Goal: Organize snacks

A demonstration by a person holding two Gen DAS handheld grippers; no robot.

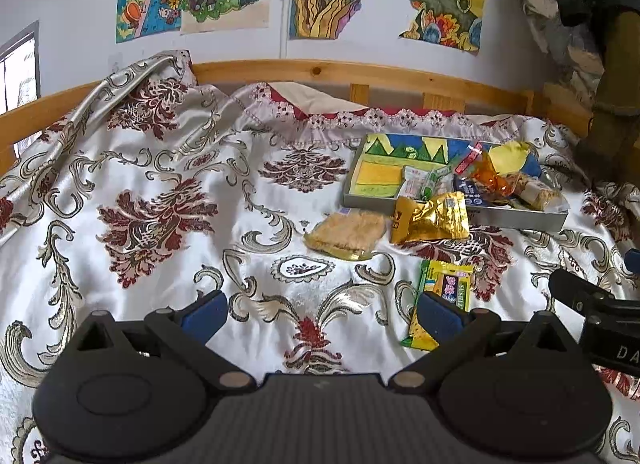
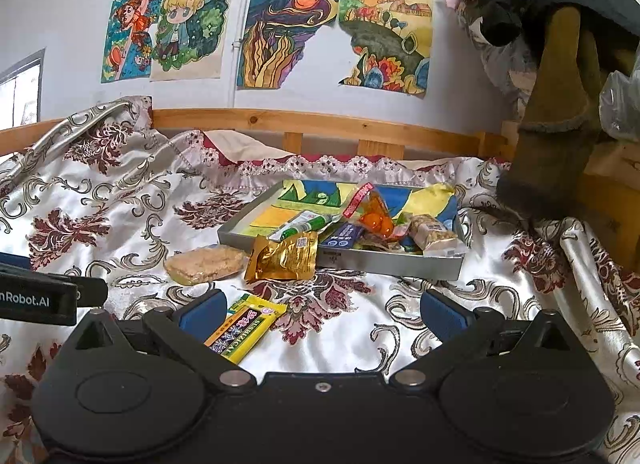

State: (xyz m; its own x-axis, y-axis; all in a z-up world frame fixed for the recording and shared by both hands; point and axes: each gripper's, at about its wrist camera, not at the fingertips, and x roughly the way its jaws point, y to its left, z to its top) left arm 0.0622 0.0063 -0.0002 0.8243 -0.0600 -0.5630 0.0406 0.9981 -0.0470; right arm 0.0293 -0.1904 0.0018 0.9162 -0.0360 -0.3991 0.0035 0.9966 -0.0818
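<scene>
A shallow grey tray (image 1: 516,217) (image 2: 384,264) with a colourful lining lies on the bed and holds several snack packets. A gold foil pouch (image 1: 432,217) (image 2: 286,258) leans on its front edge. A clear packet of beige crackers (image 1: 346,234) (image 2: 206,264) lies left of the pouch. A yellow-green candy packet (image 1: 442,296) (image 2: 244,326) lies nearer me. My left gripper (image 1: 320,310) is open and empty, its right finger over the candy packet. My right gripper (image 2: 320,310) is open and empty, its left finger beside the candy packet.
A floral satin bedspread (image 1: 160,203) (image 2: 100,215) covers the bed. A wooden bed rail (image 1: 360,75) (image 2: 320,123) runs along the back below wall drawings. Hanging clothes (image 2: 560,123) crowd the right. The other gripper shows at the frame edge (image 1: 600,312) (image 2: 40,296).
</scene>
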